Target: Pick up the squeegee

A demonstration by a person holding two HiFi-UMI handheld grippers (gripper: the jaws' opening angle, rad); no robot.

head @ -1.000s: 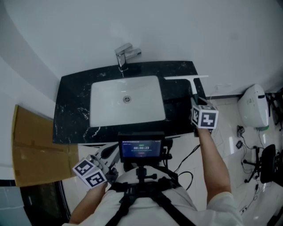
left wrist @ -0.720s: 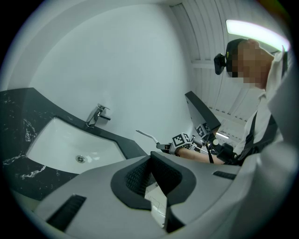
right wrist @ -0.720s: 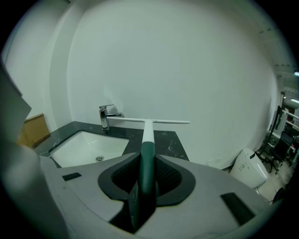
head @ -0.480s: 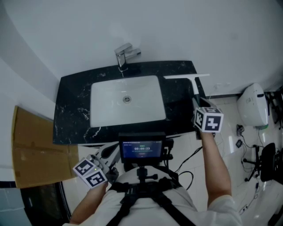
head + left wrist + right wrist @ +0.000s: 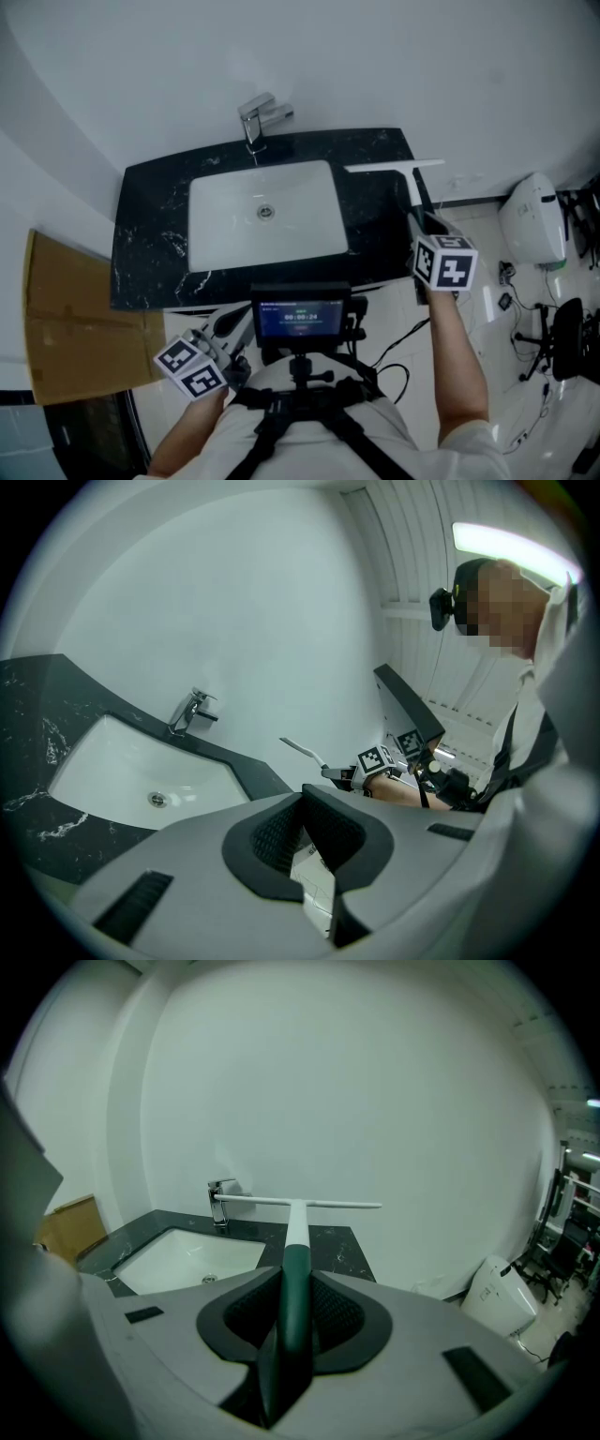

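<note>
The squeegee (image 5: pixel 411 184) has a white blade and a dark green handle. It hangs over the right end of the black counter (image 5: pixel 150 246), blade toward the wall. My right gripper (image 5: pixel 424 223) is shut on the handle, its marker cube just behind. In the right gripper view the green handle (image 5: pixel 296 1265) runs between the pads and the white blade (image 5: pixel 328 1205) lies crosswise ahead of the right gripper (image 5: pixel 294 1309). My left gripper (image 5: pixel 228 328) stays low by the person's body; in its own view the left gripper (image 5: pixel 305 803) is shut with nothing in it. That view also shows the squeegee (image 5: pixel 302 750).
A white sink basin (image 5: pixel 211 234) is set in the counter, with a chrome faucet (image 5: pixel 257 116) behind it. Flattened cardboard (image 5: pixel 66 319) lies on the floor at the left. At the right are a white appliance (image 5: pixel 532 225) and a dark chair (image 5: pixel 566 345). A chest-mounted screen (image 5: pixel 300 319) sits below.
My right gripper has risen and drawn back toward the person with the squeegee in it, so its cube sits lower right in the head view. The left gripper has not moved.
</note>
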